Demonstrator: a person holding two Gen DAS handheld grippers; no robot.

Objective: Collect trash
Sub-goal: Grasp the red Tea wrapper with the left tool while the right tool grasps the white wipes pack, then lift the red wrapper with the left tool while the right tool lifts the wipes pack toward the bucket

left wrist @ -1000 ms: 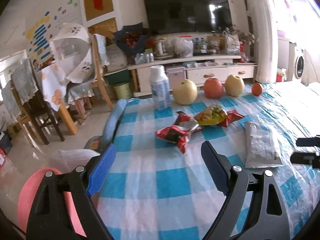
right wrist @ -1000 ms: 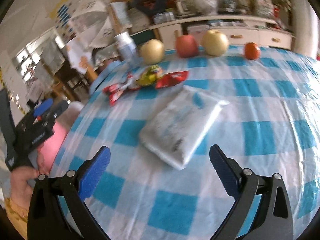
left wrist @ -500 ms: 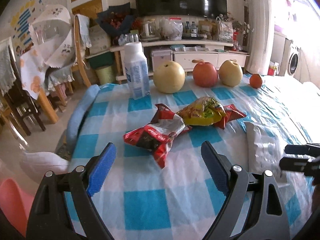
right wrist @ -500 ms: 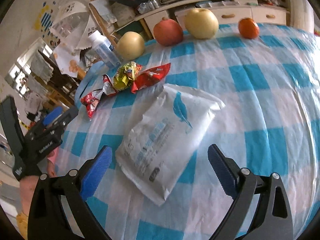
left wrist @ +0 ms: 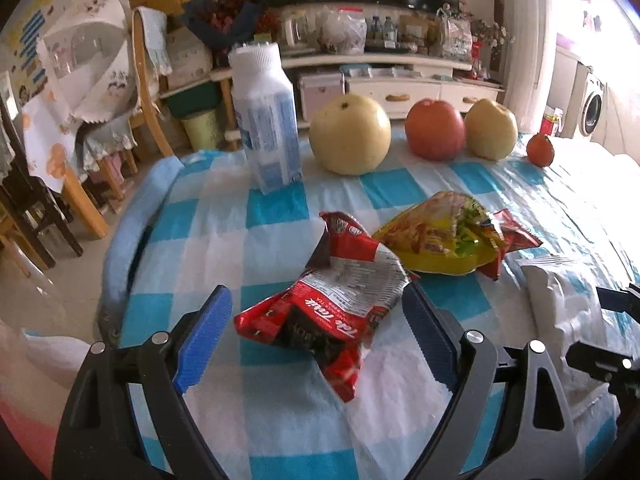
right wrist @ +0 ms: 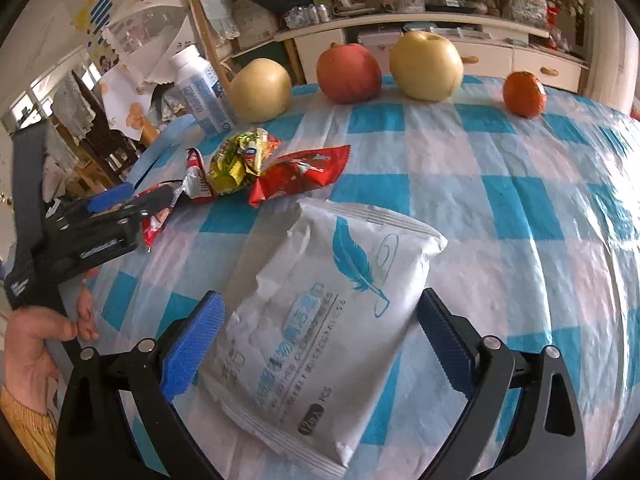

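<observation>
Where checks run: three wrappers (left wrist: 336, 304), four fruits (left wrist: 350, 134).

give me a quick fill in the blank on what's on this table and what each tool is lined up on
1. The left tool is open around a crumpled ____ wrapper.
2. The right tool is open around a white pack printed with a blue ____.
3. Between the two pale fruits sits a ____ one.
4. The white bottle stands ____.

Missing words: red; feather; red; upright
</observation>
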